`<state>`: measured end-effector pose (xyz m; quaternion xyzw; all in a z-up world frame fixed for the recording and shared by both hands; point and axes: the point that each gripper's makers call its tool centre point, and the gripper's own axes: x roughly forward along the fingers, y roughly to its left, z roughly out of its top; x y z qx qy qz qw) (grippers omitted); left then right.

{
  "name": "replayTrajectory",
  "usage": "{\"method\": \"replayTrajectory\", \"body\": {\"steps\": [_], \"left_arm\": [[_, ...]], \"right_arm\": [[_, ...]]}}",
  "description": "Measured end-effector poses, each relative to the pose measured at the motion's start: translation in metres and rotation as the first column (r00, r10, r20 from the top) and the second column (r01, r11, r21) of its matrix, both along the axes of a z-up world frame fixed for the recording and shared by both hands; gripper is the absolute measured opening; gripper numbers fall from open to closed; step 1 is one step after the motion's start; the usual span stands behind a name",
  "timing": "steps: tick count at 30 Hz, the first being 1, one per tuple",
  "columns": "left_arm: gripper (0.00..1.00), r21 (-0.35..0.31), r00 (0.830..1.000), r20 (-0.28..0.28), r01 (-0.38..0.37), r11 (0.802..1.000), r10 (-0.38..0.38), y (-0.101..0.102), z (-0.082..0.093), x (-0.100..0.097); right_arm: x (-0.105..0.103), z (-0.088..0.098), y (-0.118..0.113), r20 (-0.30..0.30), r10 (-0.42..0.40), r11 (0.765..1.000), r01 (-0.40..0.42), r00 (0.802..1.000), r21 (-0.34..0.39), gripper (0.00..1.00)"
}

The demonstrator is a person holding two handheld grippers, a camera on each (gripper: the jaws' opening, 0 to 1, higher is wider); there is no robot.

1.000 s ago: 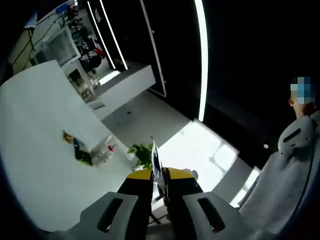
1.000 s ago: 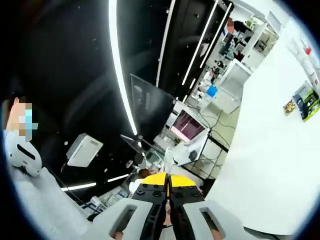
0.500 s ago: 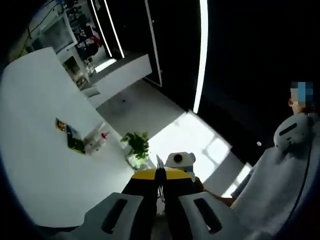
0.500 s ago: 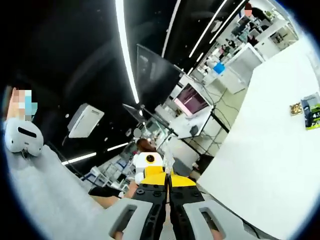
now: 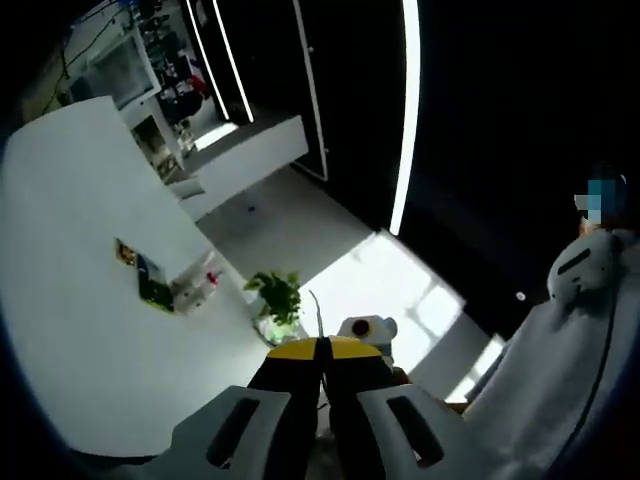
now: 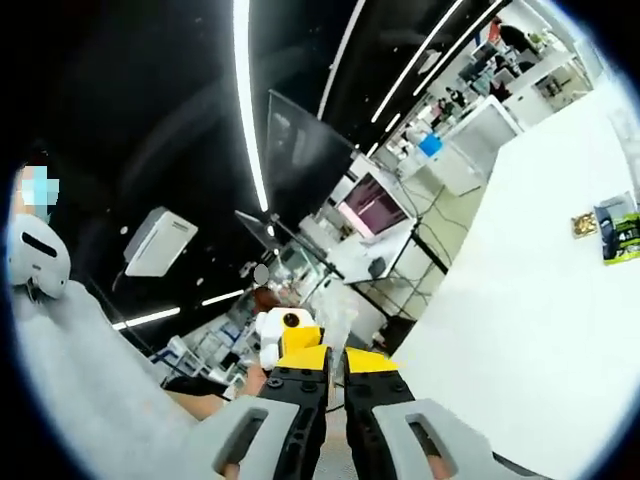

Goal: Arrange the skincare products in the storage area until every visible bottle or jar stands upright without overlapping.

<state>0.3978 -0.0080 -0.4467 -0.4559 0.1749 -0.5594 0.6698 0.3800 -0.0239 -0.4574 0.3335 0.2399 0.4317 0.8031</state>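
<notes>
The left gripper (image 5: pixel 321 352) is holding its jaws pressed together on nothing; the right gripper (image 6: pixel 334 360) is showing a narrow gap between its jaws, gripping nothing either. Both are pointing upward, well away from the white table (image 5: pixel 70 300); the skincare items (image 5: pixel 195 288) are sitting far off near its edge (beside a potted plant (image 5: pixel 275 298)). A blind swing down from this raised pose is risking knocking bottles over.
</notes>
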Motion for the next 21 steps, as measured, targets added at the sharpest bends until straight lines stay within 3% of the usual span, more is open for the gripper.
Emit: {"method": "replayTrajectory", "body": {"steps": [1, 3, 8, 21], "left_arm": [[0.0, -0.006, 1.0, -0.008, -0.012, 1.0, 0.012, 0.002, 0.0, 0.003], [0.0, -0.018, 1.0, -0.022, -0.02, 1.0, 0.02, 0.004, 0.0, 0.005], [0.0, -0.027, 0.998, -0.036, -0.05, 0.998, 0.049, 0.008, 0.001, 0.01], [0.0, -0.031, 0.998, -0.022, -0.066, 0.997, 0.066, 0.008, 0.005, 0.01]], "right_arm": [[-0.001, -0.003, 0.004, -0.004, -0.003, 1.0, 0.002, 1.0, -0.022, 0.06], [-0.004, -0.005, 0.011, 0.015, 0.024, 0.998, -0.024, 1.0, -0.049, 0.01], [0.002, -0.003, 0.017, -0.04, 0.01, 1.0, -0.008, 0.999, 0.029, 0.0], [0.015, 0.012, 0.008, -0.043, 0.02, 0.994, -0.016, 0.999, 0.109, 0.0]]}}
